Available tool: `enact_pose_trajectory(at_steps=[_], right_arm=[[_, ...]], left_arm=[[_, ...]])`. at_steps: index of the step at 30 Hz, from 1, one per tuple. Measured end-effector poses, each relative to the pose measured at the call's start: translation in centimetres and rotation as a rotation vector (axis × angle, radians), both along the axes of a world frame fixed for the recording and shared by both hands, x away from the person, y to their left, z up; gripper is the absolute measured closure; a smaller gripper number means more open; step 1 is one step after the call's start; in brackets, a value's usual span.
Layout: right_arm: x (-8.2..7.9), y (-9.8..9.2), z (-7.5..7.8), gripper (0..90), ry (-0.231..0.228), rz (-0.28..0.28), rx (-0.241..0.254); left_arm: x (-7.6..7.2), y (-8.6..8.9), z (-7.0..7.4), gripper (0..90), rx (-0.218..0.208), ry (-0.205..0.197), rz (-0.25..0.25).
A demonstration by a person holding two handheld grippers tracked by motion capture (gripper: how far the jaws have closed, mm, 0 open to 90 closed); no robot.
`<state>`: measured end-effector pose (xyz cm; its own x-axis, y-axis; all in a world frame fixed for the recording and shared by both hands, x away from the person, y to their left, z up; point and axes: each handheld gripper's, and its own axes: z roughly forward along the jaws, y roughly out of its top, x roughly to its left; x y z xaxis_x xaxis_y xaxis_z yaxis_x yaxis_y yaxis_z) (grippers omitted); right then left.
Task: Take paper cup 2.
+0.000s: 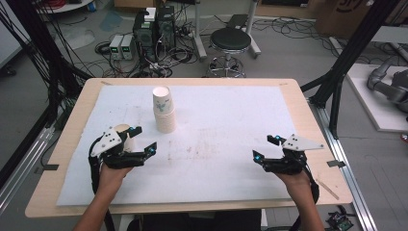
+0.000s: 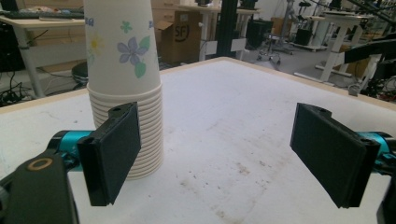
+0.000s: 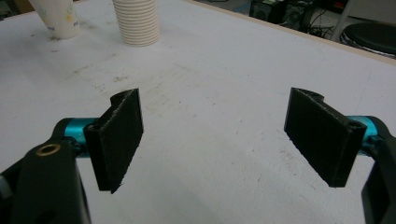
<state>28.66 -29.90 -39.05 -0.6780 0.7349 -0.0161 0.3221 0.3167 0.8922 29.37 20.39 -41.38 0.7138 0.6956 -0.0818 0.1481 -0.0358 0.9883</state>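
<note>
A stack of white paper cups (image 1: pixel 164 113) with a flower print stands upside down on the white mat (image 1: pixel 221 115), left of centre. In the left gripper view the cup stack (image 2: pixel 126 70) rises just behind the left jaw. A single paper cup (image 1: pixel 123 129) stands close against my left gripper (image 1: pixel 144 138), partly hidden by its grey plate; the right gripper view has this single cup (image 3: pixel 56 18) left of the stack (image 3: pixel 137 23). My left gripper (image 2: pixel 219 149) is open with nothing between its jaws. My right gripper (image 1: pixel 265 148) rests at the mat's right, open and empty (image 3: pixel 219 135).
The mat covers a wooden table (image 1: pixel 308 125). Beyond the far edge are a black stool (image 1: pixel 230 41), computer boxes (image 1: pixel 154 29) and floor cables. Black frame posts (image 1: pixel 337 96) stand to the right of the table.
</note>
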Motion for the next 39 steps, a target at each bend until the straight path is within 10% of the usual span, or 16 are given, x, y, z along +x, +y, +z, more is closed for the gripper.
enact_pose_trajectory(at_steps=[13, 21, 39], right_arm=[[-0.2, -0.1, -0.1, 19.9, 0.000, 0.006, 0.000], [0.0, 0.4, 0.0, 19.9, -0.002, 0.024, 0.000], [0.1, 0.2, 0.2, 19.9, -0.009, 0.019, 0.003]], left_arm=[[0.4, 0.0, 2.2, 16.4, 0.003, 0.010, -0.010], [2.6, -0.9, 5.5, 16.3, 0.046, -0.007, 0.004], [9.5, -2.0, 8.9, 16.2, 0.151, 0.096, 0.096]])
